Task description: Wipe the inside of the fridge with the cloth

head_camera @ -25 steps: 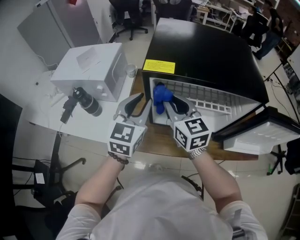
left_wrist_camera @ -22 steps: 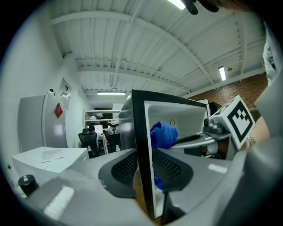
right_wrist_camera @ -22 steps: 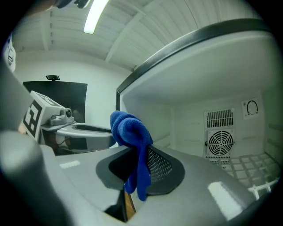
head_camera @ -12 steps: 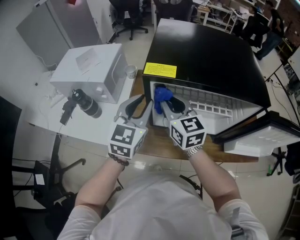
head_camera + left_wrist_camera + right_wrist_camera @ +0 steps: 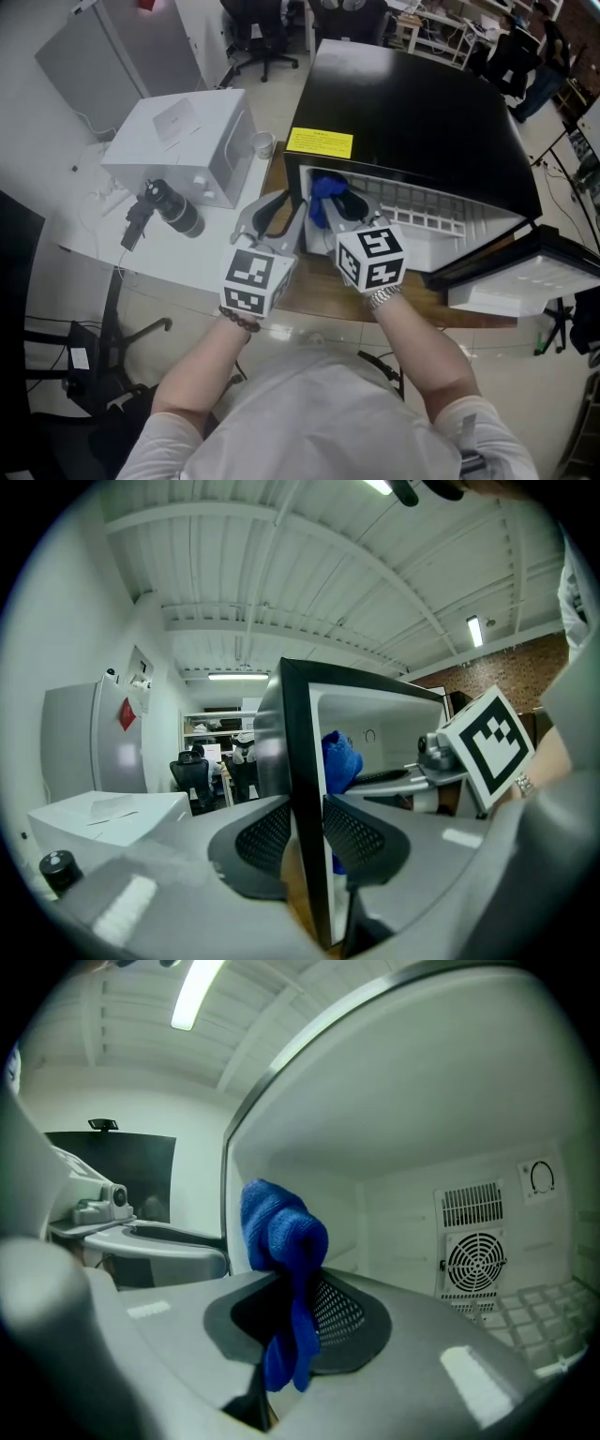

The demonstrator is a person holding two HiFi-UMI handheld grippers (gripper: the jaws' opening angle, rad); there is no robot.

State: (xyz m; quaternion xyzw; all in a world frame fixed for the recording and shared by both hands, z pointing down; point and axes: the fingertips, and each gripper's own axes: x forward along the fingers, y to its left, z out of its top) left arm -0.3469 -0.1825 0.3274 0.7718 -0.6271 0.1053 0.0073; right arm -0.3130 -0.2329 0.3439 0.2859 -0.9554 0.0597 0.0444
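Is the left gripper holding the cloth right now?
No, the left gripper clamps the fridge's front edge; the blue cloth hangs in the right gripper.

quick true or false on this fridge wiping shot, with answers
1. The right hand-held gripper holds a blue cloth. True.
2. The fridge door is shut. False: it stands open.
3. The left hand-held gripper has its jaws clamped on the fridge's front edge. True.
4. The yellow label is on the door. False: it is on the fridge's black top.
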